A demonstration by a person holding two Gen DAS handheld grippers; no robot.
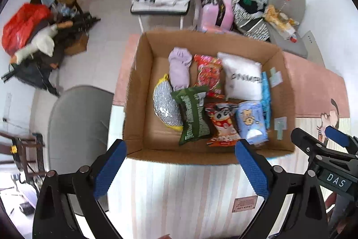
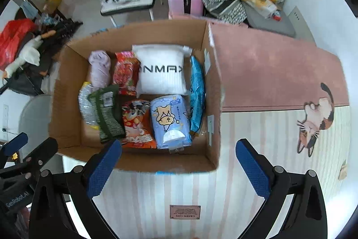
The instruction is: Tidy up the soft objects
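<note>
An open cardboard box (image 1: pixel 143 127) (image 2: pixel 67 131) stands on a table and holds several soft items: a white pillow (image 1: pixel 242 78) (image 2: pixel 161 71), a lilac cloth roll (image 1: pixel 179 68) (image 2: pixel 99 68), a red packet (image 1: pixel 209 75), a green snack bag (image 1: pixel 193 115) (image 2: pixel 108 113), an orange snack bag (image 1: pixel 222 124) (image 2: pixel 136 124), a blue tissue pack (image 1: pixel 251 121) (image 2: pixel 170 120), a silver sponge (image 1: pixel 164 106) and a blue packet (image 2: pixel 197 95). My left gripper (image 1: pixel 181 168) is open and empty, above the box's near edge. My right gripper (image 2: pixel 179 168) is open and empty, at the box's near right corner.
The table has a striped cloth (image 2: pixel 257 131) with a cat print (image 2: pixel 315 120) and a pink part (image 2: pixel 268 68). A grey chair (image 1: pixel 76 127) stands to the left. Beyond are a pillow-laden chair (image 1: pixel 161 3), a pink suitcase (image 1: pixel 214 10), bags and floor clutter (image 1: pixel 33 37).
</note>
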